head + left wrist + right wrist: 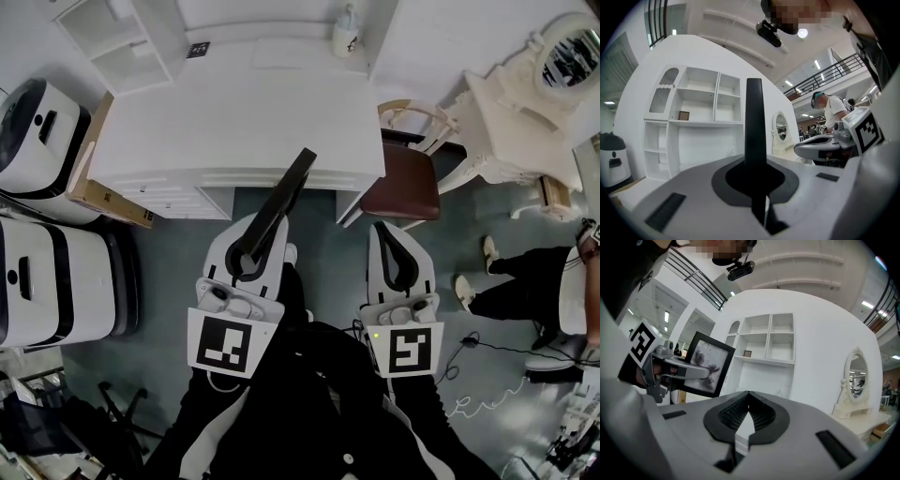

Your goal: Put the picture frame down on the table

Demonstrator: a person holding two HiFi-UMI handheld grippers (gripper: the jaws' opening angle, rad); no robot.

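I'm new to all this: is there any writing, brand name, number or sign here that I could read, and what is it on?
No readable words or numbers anywhere.
Left gripper and right gripper: each carries a black-and-white square pattern, not letters.
Small black tag on the white table: a pattern, too small to read.
Cardboard box: a dark mark on its edge, too small to read.
Picture frame: a picture, no text.

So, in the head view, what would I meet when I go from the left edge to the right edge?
White round appliance → brown cardboard box → black picture frame → dark brown chair seat → white carved dressing table with oval mirror.
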